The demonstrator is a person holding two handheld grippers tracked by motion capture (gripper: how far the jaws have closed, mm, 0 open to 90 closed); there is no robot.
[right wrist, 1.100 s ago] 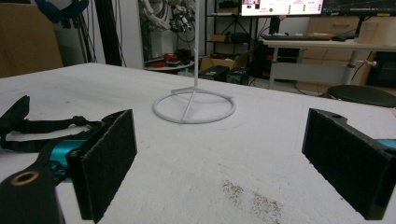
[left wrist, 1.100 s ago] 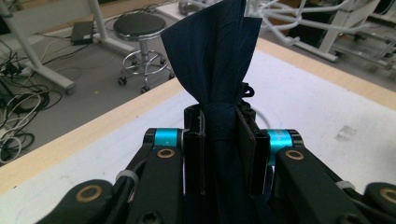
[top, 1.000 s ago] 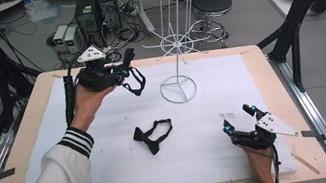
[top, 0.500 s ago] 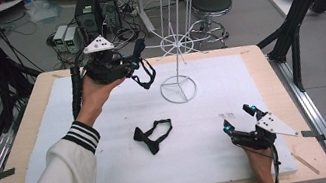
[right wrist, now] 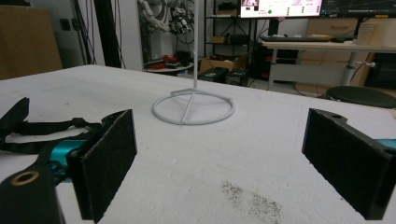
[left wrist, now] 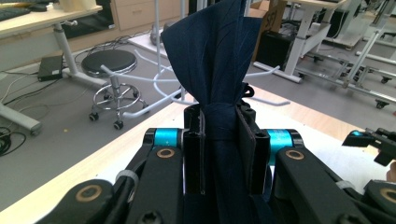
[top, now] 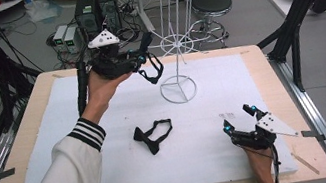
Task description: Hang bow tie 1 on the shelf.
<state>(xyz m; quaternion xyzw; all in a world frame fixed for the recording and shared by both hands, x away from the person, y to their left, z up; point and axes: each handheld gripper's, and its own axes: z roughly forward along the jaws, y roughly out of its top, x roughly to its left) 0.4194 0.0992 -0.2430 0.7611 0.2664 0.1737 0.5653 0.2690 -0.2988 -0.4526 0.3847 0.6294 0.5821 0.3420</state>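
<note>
Bow ties are the work here, and one of them hangs from the left claw (top: pixel 148 59) in the upper middle of the high view, its strap looping down just left of the white wire stand (top: pixel 173 49). A second bow tie (top: pixel 152 136) lies flat on the white mat (top: pixel 57 135) of the bench, at centre frame, well apart from both hands. At lower right the right claw (top: pixel 239 117) rests low on the mat with its jaws spread wide and nothing between them.

Left gripper view: the jaws are pinched tight on the held bow tie (left wrist: pixel 210 70), whose dark blue cloth rises in a folded fan up the middle of the frame. White arms of the stand (left wrist: pixel 154 88) curve behind it, and the other gripper shows at the far right edge.

Right gripper view: two black pads stand far apart at the lower corners, the mat bare between them. The stand's ring base (right wrist: pixel 193 111) sits at centre, and the loose bow tie (right wrist: pixel 28 128) lies at the left edge.

To hang the tie well, I judge that the strap loop, not the knot, should be brought over the tip of one wire arm, approaching level and slowly. Release should come only once the loop has settled on the wire, or the tie may slide off.
</note>
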